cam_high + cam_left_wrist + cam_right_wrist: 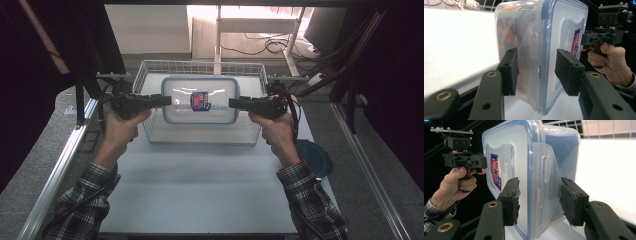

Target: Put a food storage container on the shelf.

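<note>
Gripping the lidded plastic container from both ends, left tool and right tool level, facing inward, above the wire basket.

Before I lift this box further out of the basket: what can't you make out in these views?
- High view: contents of the box, washed out by glare on its lid.
- Left gripper view: whether the right-hand pad touches the lid; a gap seems to show.
- Right gripper view: label text, too steeply angled.
- High view: blue disc, partly behind the right sleeve.
</note>
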Motion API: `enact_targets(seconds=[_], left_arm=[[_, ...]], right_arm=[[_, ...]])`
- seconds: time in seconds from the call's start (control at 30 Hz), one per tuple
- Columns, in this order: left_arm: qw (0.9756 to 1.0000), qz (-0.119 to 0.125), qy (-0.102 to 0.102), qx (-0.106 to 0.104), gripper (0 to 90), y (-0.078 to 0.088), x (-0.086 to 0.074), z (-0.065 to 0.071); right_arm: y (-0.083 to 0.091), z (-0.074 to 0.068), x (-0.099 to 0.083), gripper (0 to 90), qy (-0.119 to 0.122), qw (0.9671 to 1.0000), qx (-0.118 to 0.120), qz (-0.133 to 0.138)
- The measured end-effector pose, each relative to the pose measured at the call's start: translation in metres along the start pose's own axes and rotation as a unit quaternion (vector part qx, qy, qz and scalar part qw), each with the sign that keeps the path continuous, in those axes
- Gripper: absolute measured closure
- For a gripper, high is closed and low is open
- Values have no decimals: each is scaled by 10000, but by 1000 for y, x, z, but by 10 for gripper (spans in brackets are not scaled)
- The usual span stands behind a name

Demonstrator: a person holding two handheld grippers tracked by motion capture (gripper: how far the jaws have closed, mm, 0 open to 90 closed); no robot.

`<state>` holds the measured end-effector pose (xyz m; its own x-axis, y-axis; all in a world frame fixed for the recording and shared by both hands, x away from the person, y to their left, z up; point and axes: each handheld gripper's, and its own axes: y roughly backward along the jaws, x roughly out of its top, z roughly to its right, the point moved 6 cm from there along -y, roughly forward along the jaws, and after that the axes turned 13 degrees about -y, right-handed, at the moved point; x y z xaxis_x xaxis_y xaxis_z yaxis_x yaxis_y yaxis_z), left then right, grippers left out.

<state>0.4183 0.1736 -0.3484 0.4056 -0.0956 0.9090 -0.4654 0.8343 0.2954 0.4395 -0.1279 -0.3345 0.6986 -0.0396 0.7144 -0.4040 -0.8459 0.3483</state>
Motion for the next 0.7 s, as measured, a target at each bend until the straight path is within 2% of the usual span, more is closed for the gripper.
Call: enact_targets(seconds=[0.03,0.23,0.43,0.7], left_arm=[[10000,-4,3,10,539,-1,6,-4],[10000,0,8,56,536,-4,20,-17],[9999,-10,103,96,531,-11,24,-31],[9996,-10,265,140,528,-20,24,-42]], right_arm=[[-2,0,7,514,5,10000,-2,25],[-9,4,20,514,-54,10000,0,78],[-17,12,30,511,-134,9999,-60,69],[-25,24,36,506,-298,9994,-116,101]])
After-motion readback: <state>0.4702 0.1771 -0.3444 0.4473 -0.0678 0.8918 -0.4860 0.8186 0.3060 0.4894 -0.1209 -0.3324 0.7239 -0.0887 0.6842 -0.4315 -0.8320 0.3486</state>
